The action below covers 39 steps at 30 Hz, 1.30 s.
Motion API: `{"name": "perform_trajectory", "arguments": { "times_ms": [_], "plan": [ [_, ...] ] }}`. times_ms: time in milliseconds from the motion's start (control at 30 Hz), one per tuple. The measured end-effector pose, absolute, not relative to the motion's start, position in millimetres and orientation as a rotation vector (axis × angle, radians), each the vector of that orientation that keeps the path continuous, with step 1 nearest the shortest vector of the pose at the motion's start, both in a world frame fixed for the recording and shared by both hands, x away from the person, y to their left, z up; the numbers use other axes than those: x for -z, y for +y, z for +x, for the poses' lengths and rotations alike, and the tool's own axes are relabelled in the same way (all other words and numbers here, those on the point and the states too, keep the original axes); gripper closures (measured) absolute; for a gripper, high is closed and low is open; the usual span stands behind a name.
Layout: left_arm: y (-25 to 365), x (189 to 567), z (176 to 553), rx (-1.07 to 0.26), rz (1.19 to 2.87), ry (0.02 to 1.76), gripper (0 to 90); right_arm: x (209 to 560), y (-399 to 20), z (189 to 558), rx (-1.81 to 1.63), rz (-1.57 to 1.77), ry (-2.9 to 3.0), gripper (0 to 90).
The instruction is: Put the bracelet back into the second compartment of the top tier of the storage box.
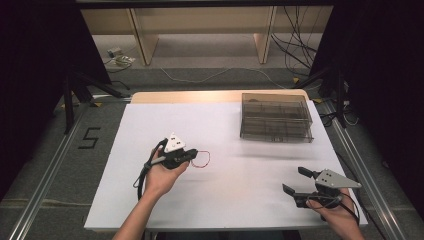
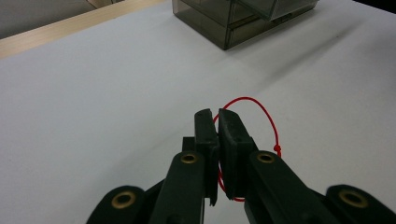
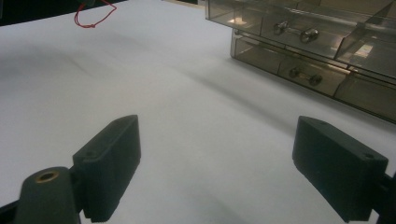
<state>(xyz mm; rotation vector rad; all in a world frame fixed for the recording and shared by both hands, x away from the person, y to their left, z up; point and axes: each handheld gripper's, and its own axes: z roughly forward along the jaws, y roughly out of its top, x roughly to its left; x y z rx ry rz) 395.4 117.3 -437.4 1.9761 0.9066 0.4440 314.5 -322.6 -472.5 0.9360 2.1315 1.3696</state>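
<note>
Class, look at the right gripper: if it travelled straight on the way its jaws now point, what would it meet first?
The right gripper, jaws open, points over bare white table. Straight on, the way looks free; the drawer box lies to the right of that line and the red string loop to the left, though depth is uncertain.

A white-topped table (image 1: 165, 125) stands on grey carpet (image 1: 60, 165). Beyond it are a pale wooden shelf unit (image 1: 200, 25) and loose cables (image 1: 295, 50). A "5" (image 1: 89, 138) marks the floor.

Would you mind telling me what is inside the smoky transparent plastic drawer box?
The smoky transparent plastic drawer box shows drawer fronts with small metal handles and inner dividers; the tinted, glaring walls hide whether any compartment holds something.
</note>
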Motion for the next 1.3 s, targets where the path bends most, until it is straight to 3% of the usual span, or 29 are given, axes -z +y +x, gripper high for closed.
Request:
{"name": "perform_trajectory", "arguments": {
  "times_ms": [1300],
  "plan": [
    [76.8,423.0,404.8,-0.418,1.974,0.812,86.6,472.7,-322.4,314.7,-1.371,0.931,2.131,16.1]
  ]
}}
